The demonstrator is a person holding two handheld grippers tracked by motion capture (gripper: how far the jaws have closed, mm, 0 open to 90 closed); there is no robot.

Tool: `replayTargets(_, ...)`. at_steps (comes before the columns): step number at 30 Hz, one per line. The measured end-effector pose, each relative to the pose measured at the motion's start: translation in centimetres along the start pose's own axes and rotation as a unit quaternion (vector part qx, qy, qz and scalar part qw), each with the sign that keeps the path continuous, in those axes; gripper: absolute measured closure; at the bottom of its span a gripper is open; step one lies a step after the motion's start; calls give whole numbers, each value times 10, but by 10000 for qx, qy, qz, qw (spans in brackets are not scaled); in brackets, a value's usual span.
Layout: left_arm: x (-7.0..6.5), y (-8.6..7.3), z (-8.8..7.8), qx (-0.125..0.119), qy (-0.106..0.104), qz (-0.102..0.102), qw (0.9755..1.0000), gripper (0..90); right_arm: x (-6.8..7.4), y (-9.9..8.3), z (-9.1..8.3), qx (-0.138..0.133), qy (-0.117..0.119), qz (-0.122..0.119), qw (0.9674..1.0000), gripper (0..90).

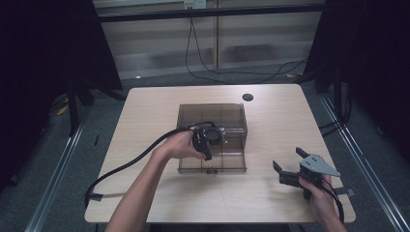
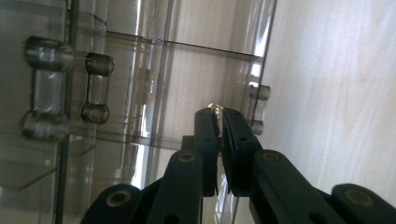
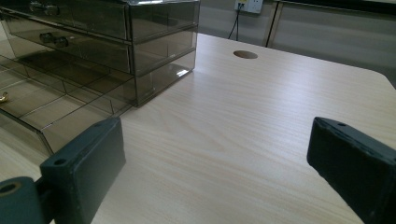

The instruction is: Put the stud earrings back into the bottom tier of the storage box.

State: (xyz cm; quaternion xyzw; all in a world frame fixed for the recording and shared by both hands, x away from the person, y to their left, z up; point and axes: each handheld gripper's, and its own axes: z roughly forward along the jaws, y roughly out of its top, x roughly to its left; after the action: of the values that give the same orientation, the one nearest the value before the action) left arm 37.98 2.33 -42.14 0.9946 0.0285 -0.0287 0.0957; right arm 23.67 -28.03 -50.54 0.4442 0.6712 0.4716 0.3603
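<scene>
Your left gripper (image 2: 218, 116) hangs over the pulled-out bottom drawer (image 1: 212, 164) of the smoky clear drawer cabinet (image 1: 211, 113), its jaws pinched together on a small gold-coloured object (image 2: 215, 107) that peeps out at their tips; what it is cannot be told. Below and beyond those tips lie the drawer's divided compartments. Your right gripper (image 1: 289, 166) rests on the wooden table (image 1: 270, 121) well to the right of the cabinet, jaws spread wide and empty. Risks: so slight a pinch may let the piece slip or spring away on release, landing across a divider or outside the drawer; a jaw knocking the thin wall could shift the unbraced cabinet.
</scene>
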Motion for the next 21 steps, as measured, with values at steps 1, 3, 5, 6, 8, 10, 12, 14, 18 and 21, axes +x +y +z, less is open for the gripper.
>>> replayTargets(1,0,0,3,36,65,6,10000,852,0,0,0,-7,6,16,10000,37)
replayTargets(3,2,-1,6,159,95,-19,9998,850,0,0,0,-10,4,21,10000,37)
replayTargets(5,5,-1,8,178,59,-28,9998,850,0,0,0,-8,19,2,10000,37)
replayTargets(6,5,-1,8,178,59,-28,9998,850,0,0,0,-10,37,4,10000,37)
replayTargets(8,5,1,11,200,63,-9,9998,850,0,0,0,-11,40,28,10000,37)
replayTargets(10,8,1,18,184,-53,-23,9998,849,0,0,0,-14,47,26,10000,37)
replayTargets(12,7,0,21,108,68,-91,9999,849,0,0,0,-11,35,-8,10000,37)
replayTargets(14,8,1,23,126,23,-84,9999,846,0,0,0,-15,79,-19,10000,37)
replayTargets(18,9,0,23,139,70,-116,9998,827,1,0,0,-26,68,-7,10000,37)
replayTargets(21,11,-2,20,62,89,-181,9998,796,1,0,0,-20,75,-6,10000,37)
